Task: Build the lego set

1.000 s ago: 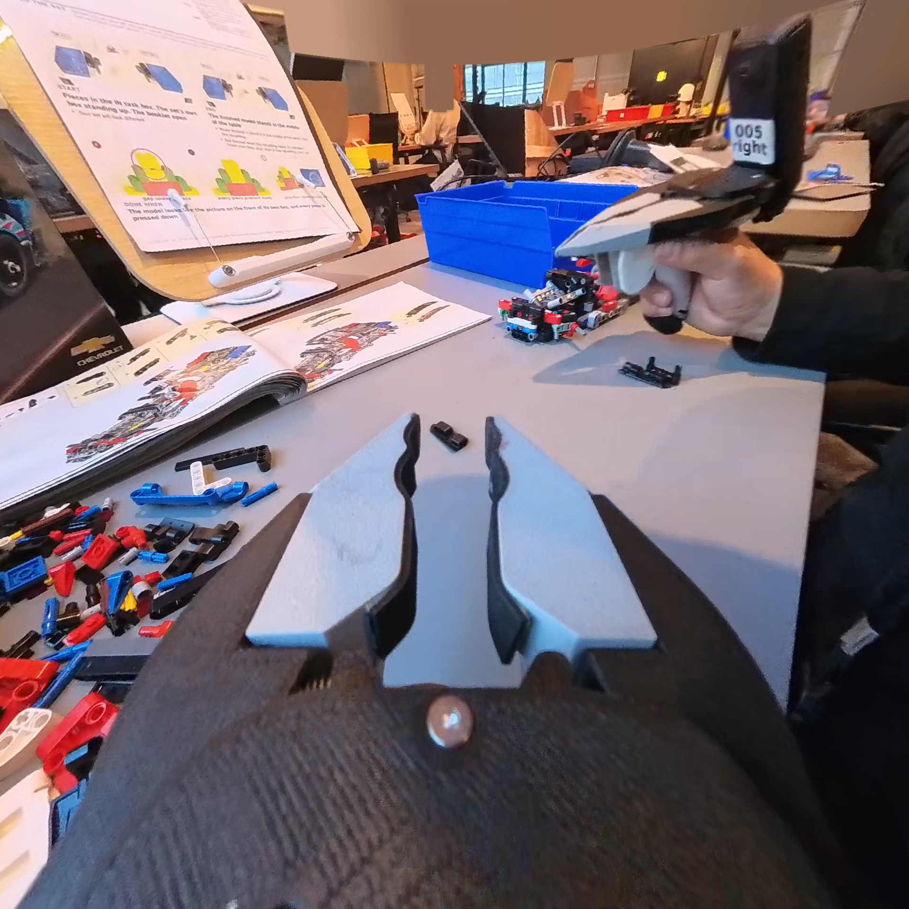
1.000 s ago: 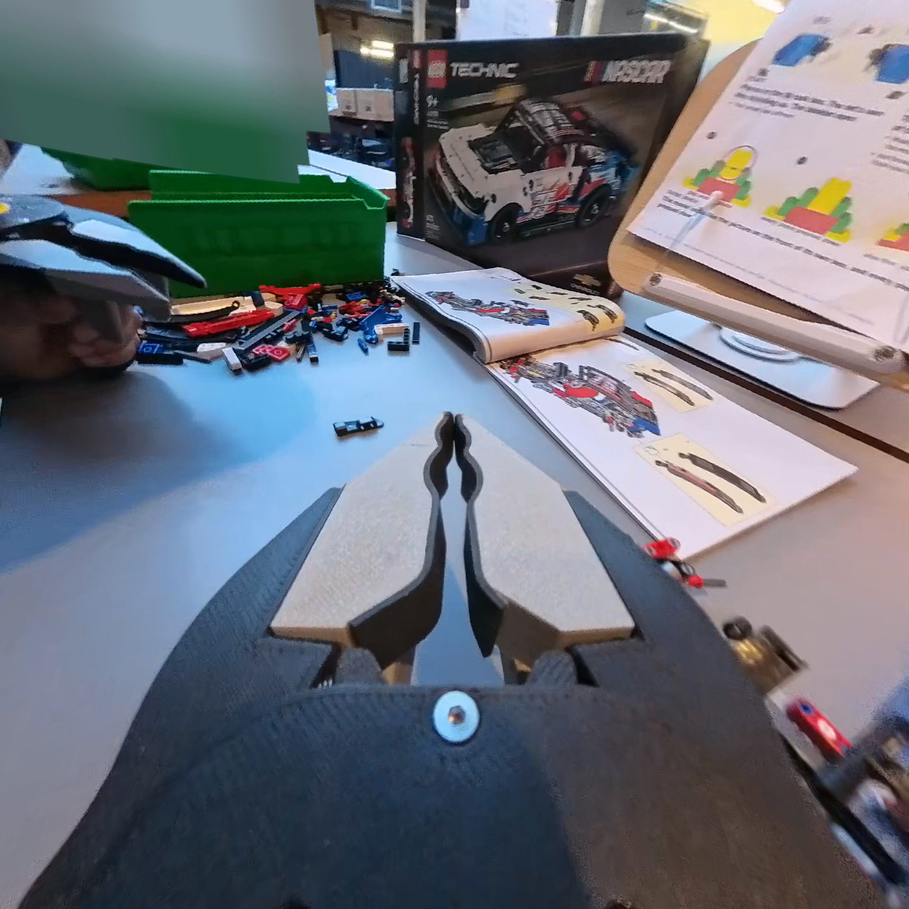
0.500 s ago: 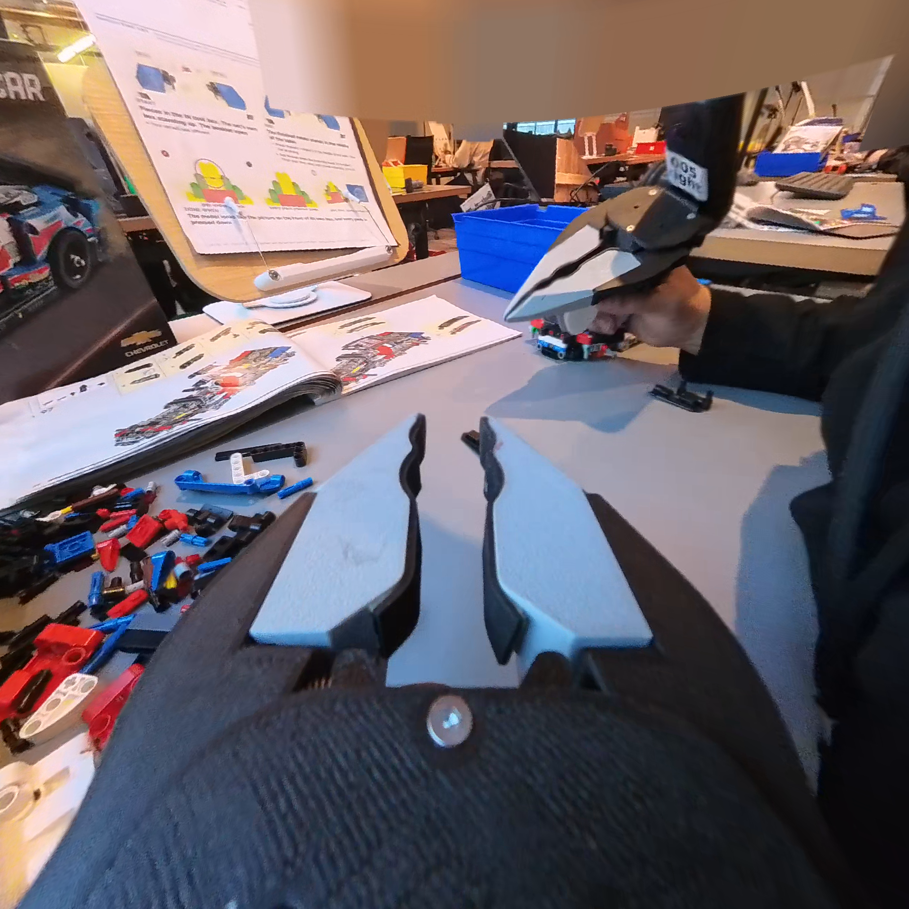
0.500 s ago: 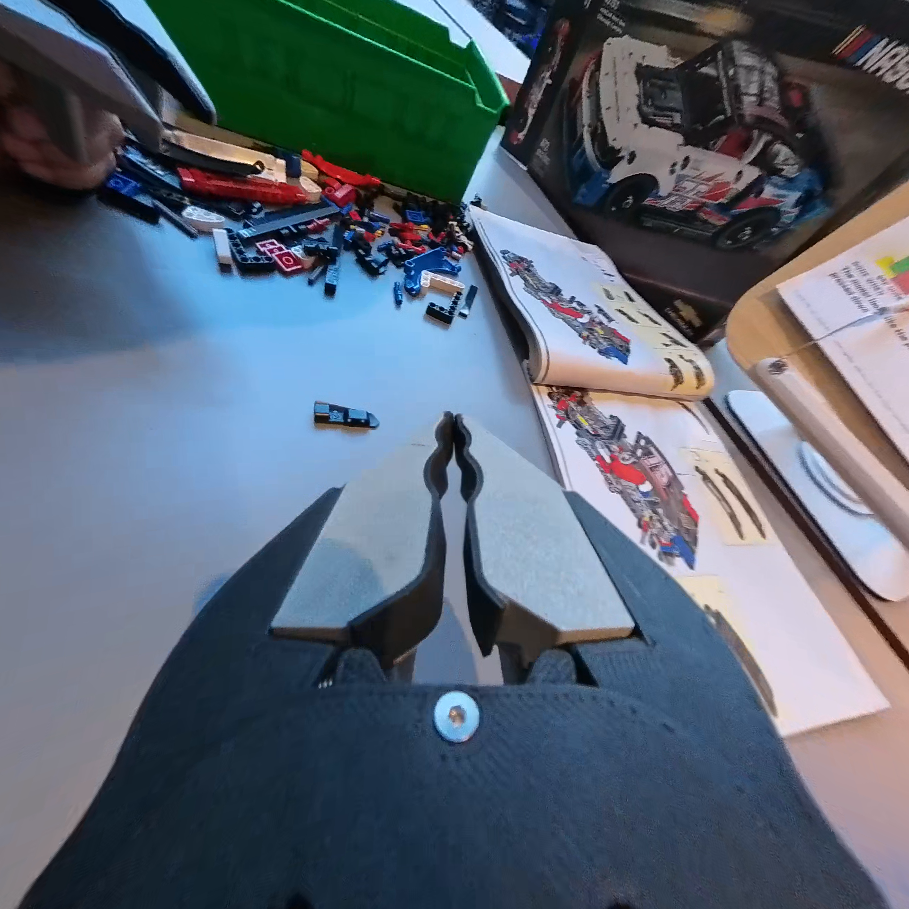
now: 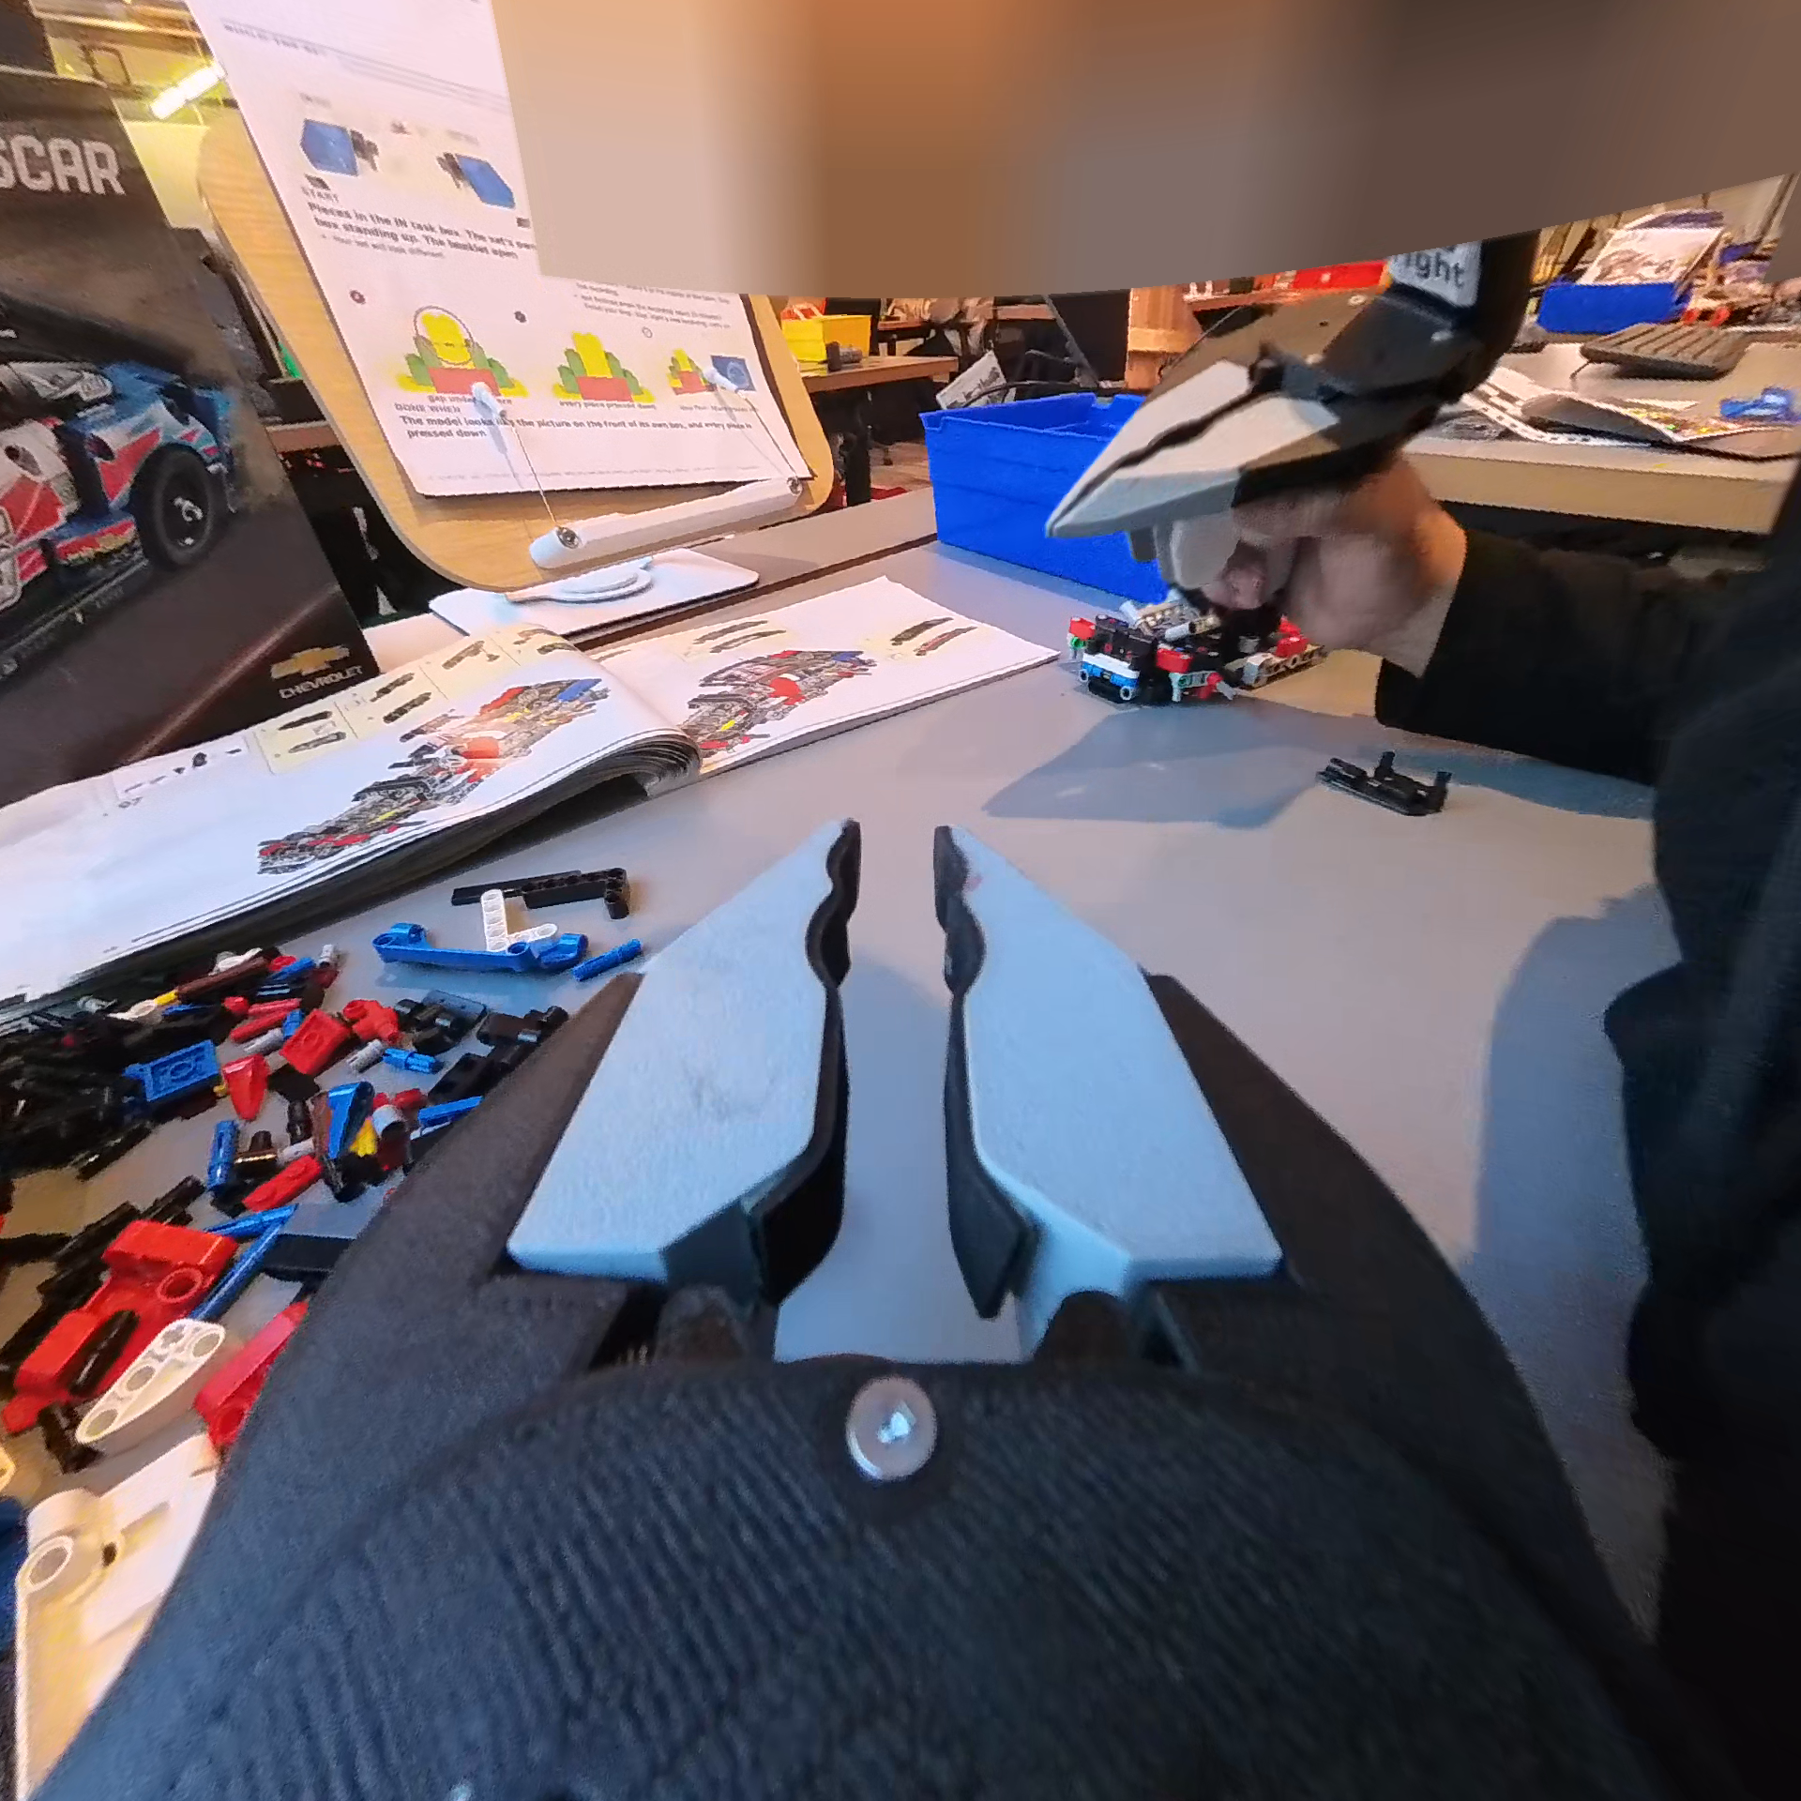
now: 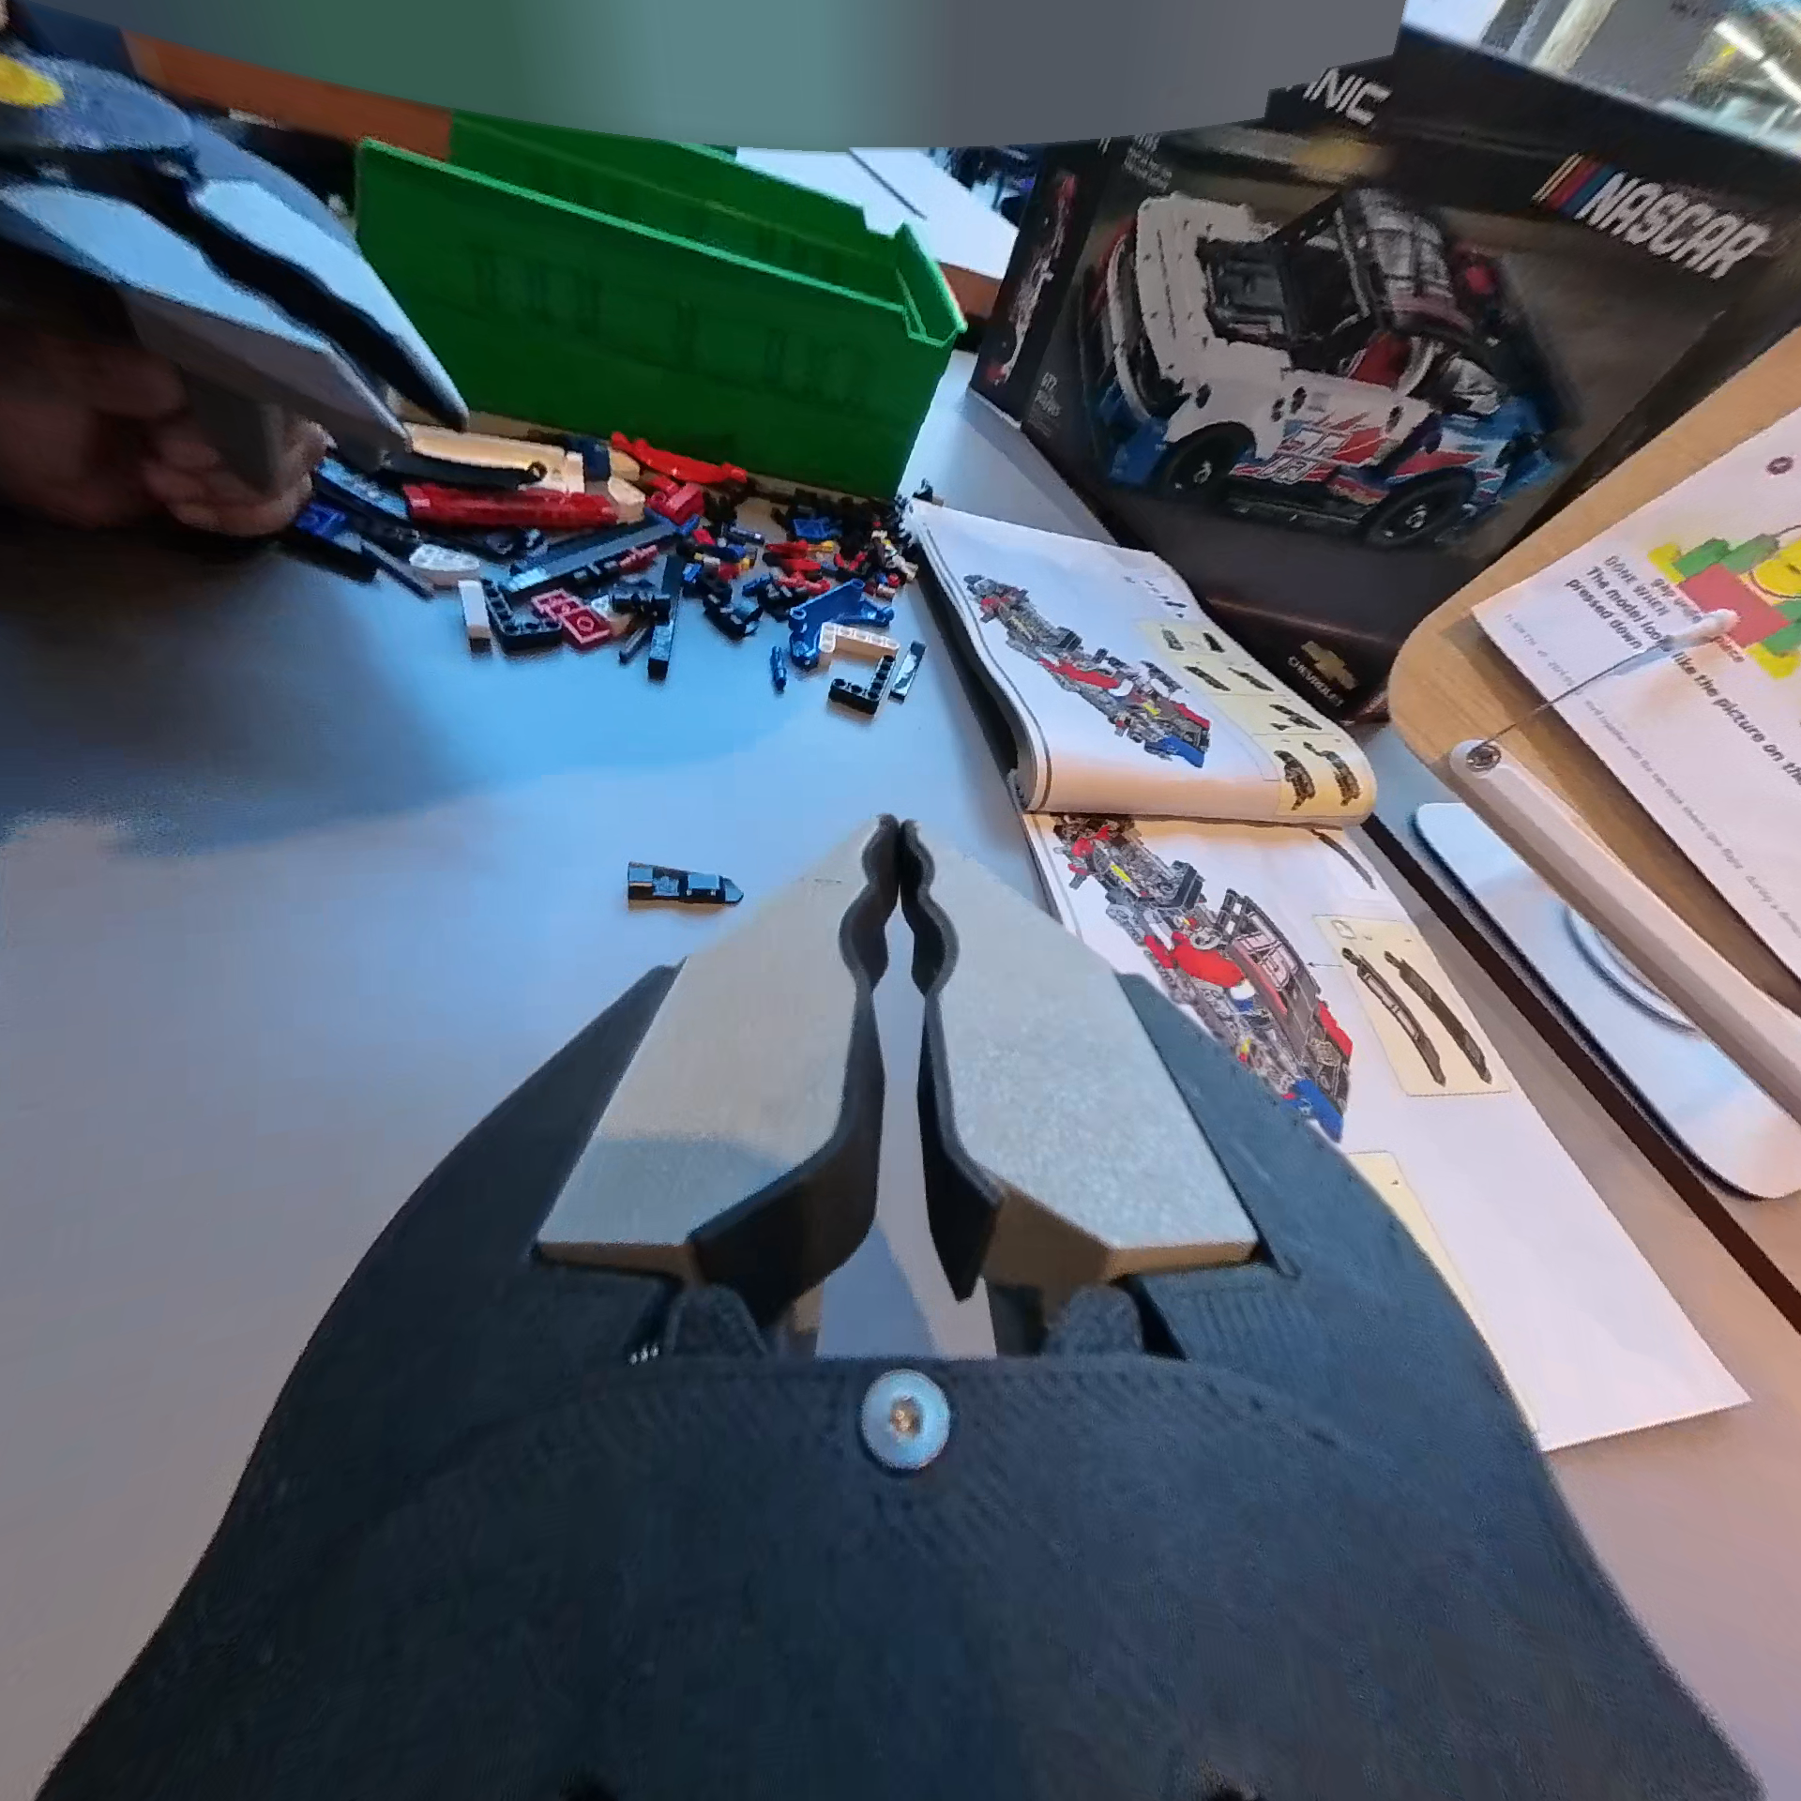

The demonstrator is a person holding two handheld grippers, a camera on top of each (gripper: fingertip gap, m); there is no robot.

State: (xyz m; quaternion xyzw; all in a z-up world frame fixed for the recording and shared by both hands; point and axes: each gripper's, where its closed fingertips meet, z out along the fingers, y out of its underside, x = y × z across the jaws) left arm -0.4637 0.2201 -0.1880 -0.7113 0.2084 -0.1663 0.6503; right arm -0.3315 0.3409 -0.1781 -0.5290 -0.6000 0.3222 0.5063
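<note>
While the right gripper [image 6: 899,858] has swung away from the partly built model [image 5: 1194,655] to face the loose parts, its jaws are pressed together at the tips and hold nothing. One second earlier its view took in the model's red and black pieces at the lower right edge; that view now shows none of it, and instead the small black piece [image 6: 682,885] lies on the grey desk [image 6: 292,975] just left of the fingertips. The left gripper [image 5: 895,848] hovers above the desk with a narrow gap between its jaws, also empty; its tips now hide the small black piece that sat between them a second ago, so the gripper appears to have moved over it. The pile of loose parts [image 5: 224,1092], red, blue, black and white, lies to its left, beside the open instruction booklet [image 5: 468,741]. The model rests near the far edge, below the hand [image 5: 1355,575] holding the right gripper, with a black bracket-like part [image 5: 1384,780] on the desk nearby. A green bin [image 6: 663,322] and the set's box [image 6: 1364,341] stand behind the parts. Judged from this layout, both grippers are converging on the single black piece, probably the next part to be picked up; assembly remains at an early-to-middle stage, with many pieces unused.
</note>
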